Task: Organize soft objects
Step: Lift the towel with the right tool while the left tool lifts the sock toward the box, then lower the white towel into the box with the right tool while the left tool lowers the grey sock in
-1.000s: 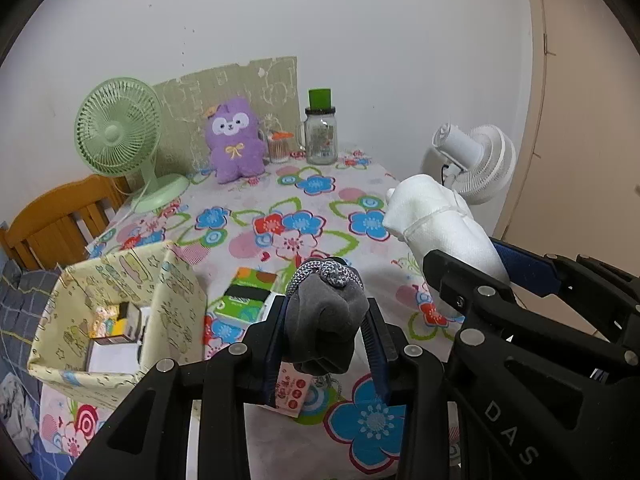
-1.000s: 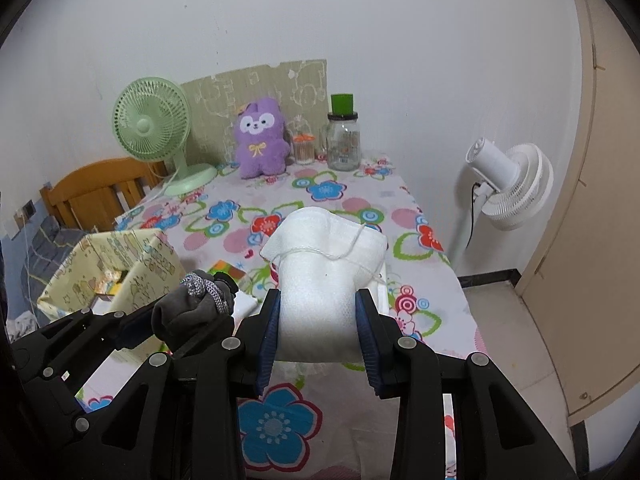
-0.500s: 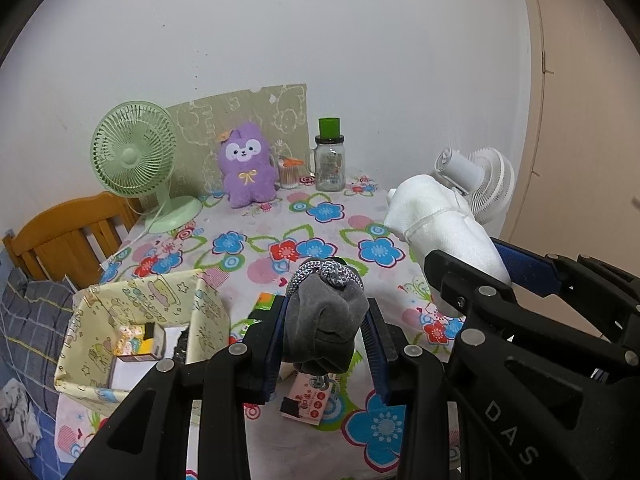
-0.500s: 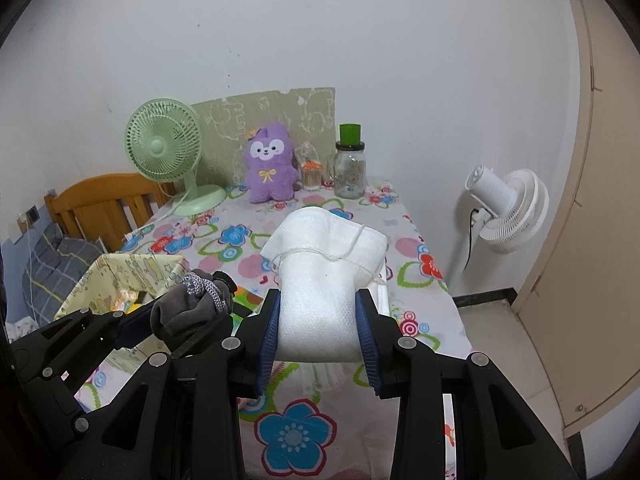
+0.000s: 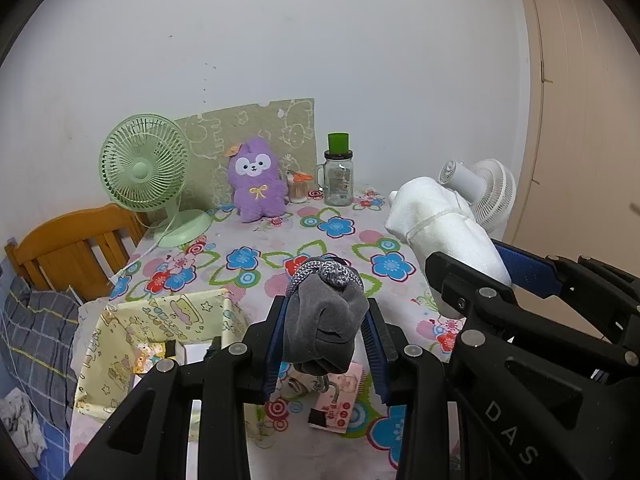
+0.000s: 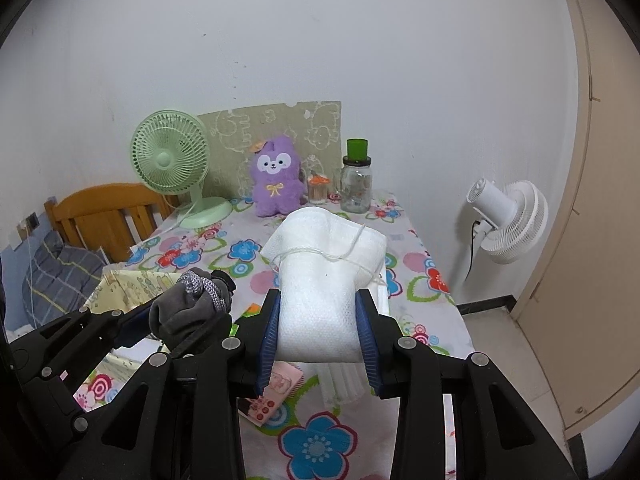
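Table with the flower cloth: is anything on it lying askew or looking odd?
Mostly tidy. One pink printed packet lies crooked on the flower cloth near the front edge, beside the yellow box. The purple plush and glass jar stand upright.

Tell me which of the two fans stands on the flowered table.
The green fan, on its round base at the table's far left corner beside the purple plush. The white fan sits off the table's right edge, near the wall.

White bundle [image 6: 320,280] between tongs [image 6: 316,344]
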`<state>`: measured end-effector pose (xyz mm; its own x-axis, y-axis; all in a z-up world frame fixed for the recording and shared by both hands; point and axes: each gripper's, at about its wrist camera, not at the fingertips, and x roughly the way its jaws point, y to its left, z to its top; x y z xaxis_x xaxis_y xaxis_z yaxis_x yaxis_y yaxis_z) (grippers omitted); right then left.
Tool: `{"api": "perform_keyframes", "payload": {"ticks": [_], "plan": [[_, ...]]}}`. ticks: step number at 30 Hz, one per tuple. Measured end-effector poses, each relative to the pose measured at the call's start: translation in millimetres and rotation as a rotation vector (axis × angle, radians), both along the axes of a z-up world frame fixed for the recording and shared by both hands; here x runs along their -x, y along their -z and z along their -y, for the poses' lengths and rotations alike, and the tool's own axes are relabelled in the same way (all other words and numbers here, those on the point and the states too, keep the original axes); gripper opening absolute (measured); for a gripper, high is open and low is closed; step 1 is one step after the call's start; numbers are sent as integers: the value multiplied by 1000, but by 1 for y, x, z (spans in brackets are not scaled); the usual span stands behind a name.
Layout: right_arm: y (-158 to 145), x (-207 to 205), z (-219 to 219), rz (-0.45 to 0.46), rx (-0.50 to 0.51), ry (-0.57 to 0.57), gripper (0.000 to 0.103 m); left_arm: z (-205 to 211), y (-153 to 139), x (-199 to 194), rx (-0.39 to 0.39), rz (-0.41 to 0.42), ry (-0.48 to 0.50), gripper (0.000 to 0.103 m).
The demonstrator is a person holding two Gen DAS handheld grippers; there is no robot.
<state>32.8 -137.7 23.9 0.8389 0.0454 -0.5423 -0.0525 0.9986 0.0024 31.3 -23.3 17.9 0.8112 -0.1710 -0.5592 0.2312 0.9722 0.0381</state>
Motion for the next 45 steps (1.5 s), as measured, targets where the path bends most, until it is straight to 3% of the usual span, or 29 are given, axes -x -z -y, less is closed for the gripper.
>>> {"api": "perform_keyframes", "payload": {"ticks": [20, 45], "plan": [[-3, -8, -55, -9, 20, -43, 40, -53, -1, -8, 12, 1, -28, 37], [24, -38, -120, -75, 15, -137, 40, -112, 24, -35, 20, -65, -101, 37]]}}
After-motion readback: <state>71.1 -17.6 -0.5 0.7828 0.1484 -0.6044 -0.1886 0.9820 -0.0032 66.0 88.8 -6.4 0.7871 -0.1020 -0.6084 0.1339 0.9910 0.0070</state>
